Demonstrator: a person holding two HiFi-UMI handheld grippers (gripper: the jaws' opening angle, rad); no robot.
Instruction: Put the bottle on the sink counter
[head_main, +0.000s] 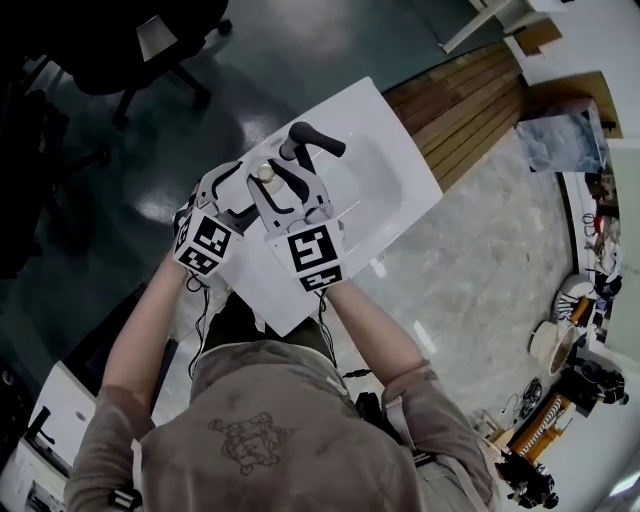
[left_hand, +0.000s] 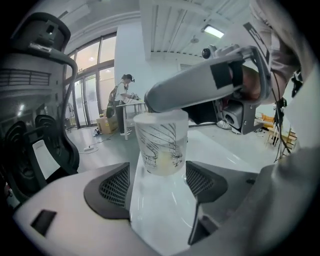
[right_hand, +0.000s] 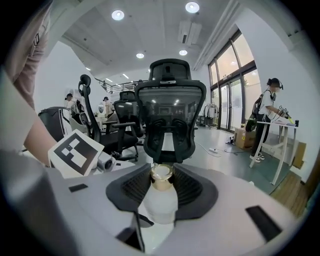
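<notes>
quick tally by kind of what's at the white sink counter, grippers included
grippers: 2, the left gripper and the right gripper
bottle: 1
black tap: 1
sink counter: 1
total: 5

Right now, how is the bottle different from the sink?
The bottle is small; the sink is far bigger. The bottle stands upright, pinched in the right gripper; the sink lies flat beneath. The bottle has a gold collar; the sink has none. Both are white.
</notes>
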